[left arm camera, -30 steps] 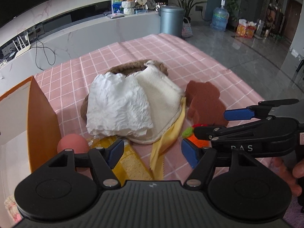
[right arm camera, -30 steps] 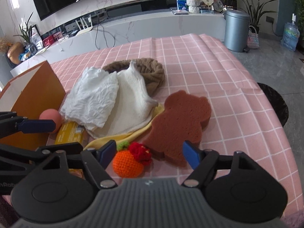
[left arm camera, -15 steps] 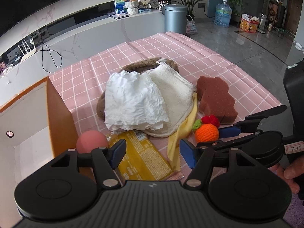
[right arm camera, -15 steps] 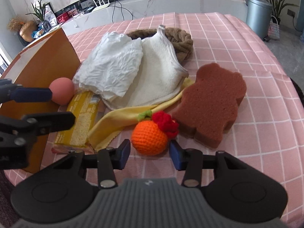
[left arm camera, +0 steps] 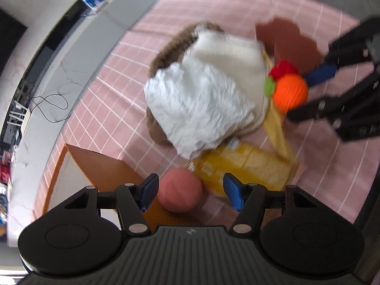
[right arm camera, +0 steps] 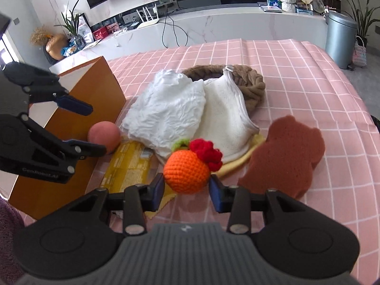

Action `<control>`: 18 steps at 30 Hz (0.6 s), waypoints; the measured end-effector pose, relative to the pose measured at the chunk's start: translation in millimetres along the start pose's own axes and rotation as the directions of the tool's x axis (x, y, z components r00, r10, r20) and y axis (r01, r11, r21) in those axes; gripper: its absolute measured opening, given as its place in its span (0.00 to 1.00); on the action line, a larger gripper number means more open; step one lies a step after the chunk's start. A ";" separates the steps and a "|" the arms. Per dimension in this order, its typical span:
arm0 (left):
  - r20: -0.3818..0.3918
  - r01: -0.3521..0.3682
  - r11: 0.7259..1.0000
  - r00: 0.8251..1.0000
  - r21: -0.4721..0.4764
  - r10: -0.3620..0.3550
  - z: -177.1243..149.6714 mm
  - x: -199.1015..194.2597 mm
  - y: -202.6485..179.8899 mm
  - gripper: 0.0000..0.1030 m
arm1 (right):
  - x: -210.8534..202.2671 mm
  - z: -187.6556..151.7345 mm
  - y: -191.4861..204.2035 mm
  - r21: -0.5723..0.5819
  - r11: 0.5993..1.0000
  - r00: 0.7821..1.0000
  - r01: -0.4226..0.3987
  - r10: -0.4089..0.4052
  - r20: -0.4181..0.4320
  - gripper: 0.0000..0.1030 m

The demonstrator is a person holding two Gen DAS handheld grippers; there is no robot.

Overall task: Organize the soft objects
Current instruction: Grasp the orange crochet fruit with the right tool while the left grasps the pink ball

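Observation:
My right gripper (right arm camera: 187, 187) is shut on an orange crocheted fruit (right arm camera: 187, 173) with a red flower and green leaf, held above the pink checked tablecloth (right arm camera: 308, 76); the fruit also shows in the left wrist view (left arm camera: 290, 92). My left gripper (left arm camera: 189, 194) is open, tilted down over a pink ball (left arm camera: 180, 190) that lies between its fingers beside the orange box (left arm camera: 104, 166). A white crumpled cloth (right arm camera: 166, 111), a cream towel (right arm camera: 225, 114), a brown knitted hat (right arm camera: 251, 83), a yellow cloth (right arm camera: 237, 163) and a brown bear-shaped sponge (right arm camera: 285, 156) lie in a pile.
A yellow packet (right arm camera: 128, 163) lies flat between the ball and the cloths. The open orange box (right arm camera: 95, 95) stands at the left table edge. A white counter (right arm camera: 213, 26) and a grey bin (right arm camera: 340, 40) stand beyond the table.
My right gripper closed on the orange crocheted fruit and lifted it off the table. My left gripper swung left and tilted down over the pink ball, staying open.

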State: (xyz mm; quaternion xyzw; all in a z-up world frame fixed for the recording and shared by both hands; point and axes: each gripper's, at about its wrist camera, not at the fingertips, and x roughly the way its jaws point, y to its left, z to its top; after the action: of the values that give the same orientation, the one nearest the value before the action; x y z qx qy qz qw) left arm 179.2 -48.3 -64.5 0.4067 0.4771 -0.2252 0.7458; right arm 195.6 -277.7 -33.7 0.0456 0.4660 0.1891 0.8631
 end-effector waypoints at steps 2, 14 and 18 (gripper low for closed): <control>-0.039 -0.001 0.999 0.999 0.051 0.003 3.8 8.9 0.1 0.72 | 4.4 1.7 0.5 -0.008 1.000 1.000 0.002 -0.002 -0.012 0.39; -0.212 0.014 0.981 0.977 0.192 0.028 13.2 56.3 -4.3 0.62 | 21.0 3.3 -4.3 0.004 1.000 0.999 -0.012 0.013 -0.040 0.39; -0.210 0.019 0.987 0.978 0.159 0.015 10.1 55.7 -1.9 0.53 | 21.7 3.6 -3.9 0.000 1.000 0.999 -0.014 0.014 -0.040 0.39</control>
State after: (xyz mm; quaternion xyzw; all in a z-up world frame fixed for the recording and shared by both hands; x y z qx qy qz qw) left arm 207.8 -54.8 -112.9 0.4863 0.5341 -0.2190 0.6560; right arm 210.4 -272.9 -49.8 0.0450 0.4829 0.1959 0.8523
